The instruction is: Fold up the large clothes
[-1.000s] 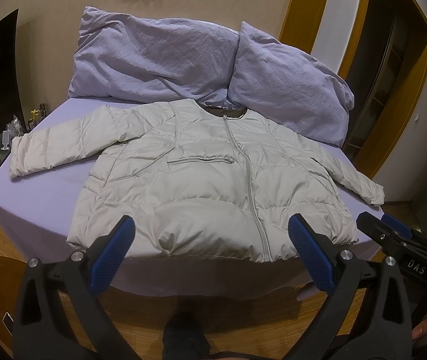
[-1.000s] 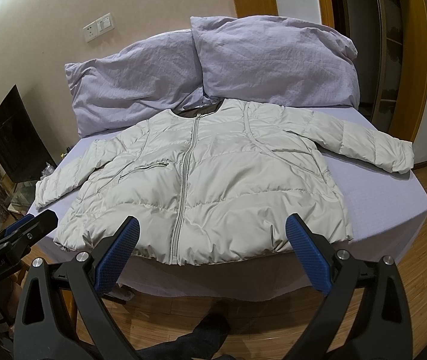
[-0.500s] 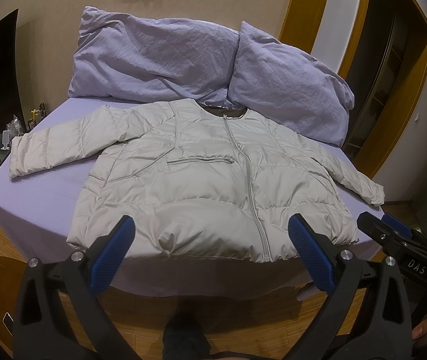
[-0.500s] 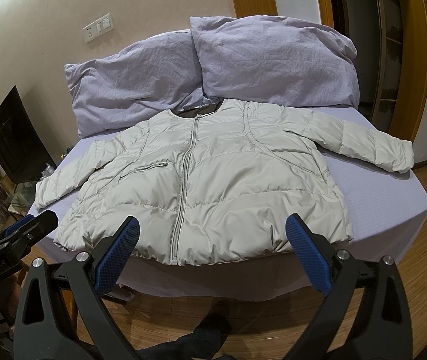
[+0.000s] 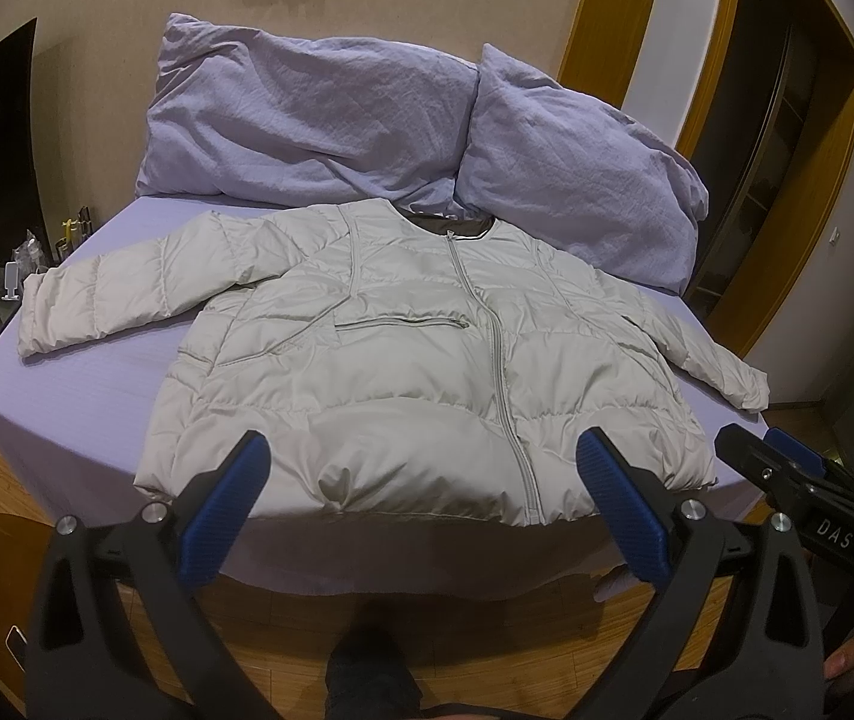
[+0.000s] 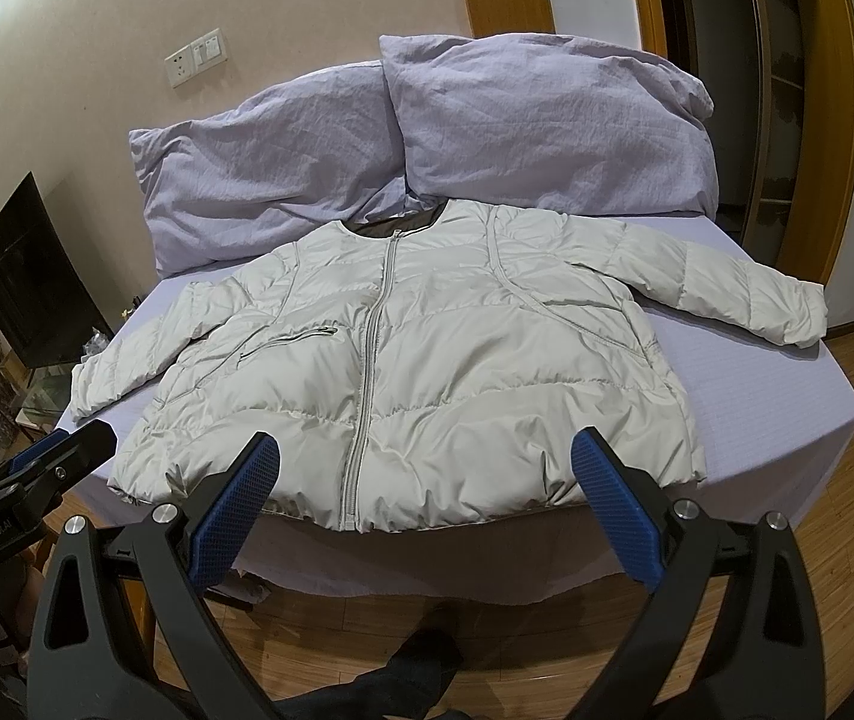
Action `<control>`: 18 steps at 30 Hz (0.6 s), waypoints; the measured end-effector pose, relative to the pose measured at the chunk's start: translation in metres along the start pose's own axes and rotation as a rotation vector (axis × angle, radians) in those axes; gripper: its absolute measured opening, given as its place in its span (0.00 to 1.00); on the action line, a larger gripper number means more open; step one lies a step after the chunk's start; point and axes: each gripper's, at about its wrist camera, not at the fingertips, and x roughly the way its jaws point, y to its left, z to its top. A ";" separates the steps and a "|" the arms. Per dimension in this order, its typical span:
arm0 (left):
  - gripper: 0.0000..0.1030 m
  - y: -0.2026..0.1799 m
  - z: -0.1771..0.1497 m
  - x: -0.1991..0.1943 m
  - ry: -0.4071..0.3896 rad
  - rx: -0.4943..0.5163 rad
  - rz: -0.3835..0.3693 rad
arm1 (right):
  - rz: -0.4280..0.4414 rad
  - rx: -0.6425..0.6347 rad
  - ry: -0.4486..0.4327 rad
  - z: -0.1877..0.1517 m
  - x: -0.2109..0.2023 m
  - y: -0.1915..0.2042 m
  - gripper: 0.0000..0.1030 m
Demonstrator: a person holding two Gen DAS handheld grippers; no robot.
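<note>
A pale grey puffer jacket lies flat, zipped, front up on the lilac bed, both sleeves spread out, hem at the near edge. It also shows in the right wrist view. My left gripper is open and empty, held in front of the hem, off the bed. My right gripper is open and empty, also in front of the hem. The right gripper shows at the right edge of the left wrist view, and the left gripper at the left edge of the right wrist view.
Two lilac pillows lean on the wall behind the collar. A wooden floor surrounds the bed. A dark screen and a glass stand with small items stand left. A wooden door frame is right.
</note>
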 end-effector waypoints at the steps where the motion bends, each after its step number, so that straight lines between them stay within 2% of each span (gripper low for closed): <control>1: 0.98 0.000 0.000 0.000 0.000 0.000 0.000 | 0.000 0.000 0.000 0.000 0.000 0.000 0.97; 18: 0.98 0.000 0.000 0.000 0.001 -0.001 0.001 | 0.002 0.001 0.001 0.001 0.002 -0.001 0.97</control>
